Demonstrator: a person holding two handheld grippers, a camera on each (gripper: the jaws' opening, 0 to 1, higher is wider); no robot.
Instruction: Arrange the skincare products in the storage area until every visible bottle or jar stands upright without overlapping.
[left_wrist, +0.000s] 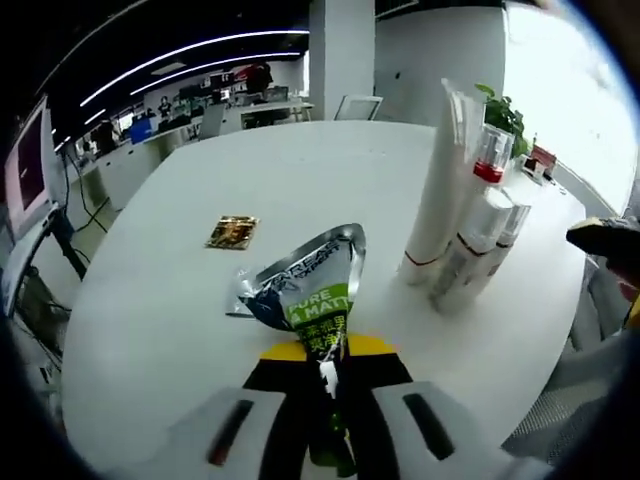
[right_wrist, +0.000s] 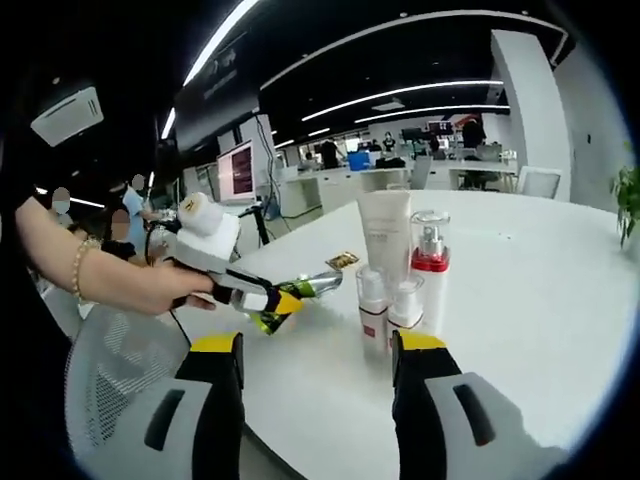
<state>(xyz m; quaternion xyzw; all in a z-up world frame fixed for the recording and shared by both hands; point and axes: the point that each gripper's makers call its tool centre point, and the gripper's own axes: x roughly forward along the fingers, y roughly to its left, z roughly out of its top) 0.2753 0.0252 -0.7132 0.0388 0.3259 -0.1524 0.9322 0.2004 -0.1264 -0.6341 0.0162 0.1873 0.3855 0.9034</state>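
White table (left_wrist: 180, 300), office desks, ceiling light strips (right_wrist: 420, 92).

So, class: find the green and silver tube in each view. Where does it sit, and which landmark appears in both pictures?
Left gripper view: the green and silver tube is at lower centre, clamped in the left gripper, crimped end pointing away.
Right gripper view: the tube is left of centre, held over the table edge by the left gripper.
Shared landmark: the red-collared pump bottle in the upright cluster.

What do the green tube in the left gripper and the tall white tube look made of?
Green tube: seemingly soft laminated plastic or foil, with a shiny silver crimped end and glossy print. Tall white tube: probably matte plastic, smooth, evenly white, without glare.
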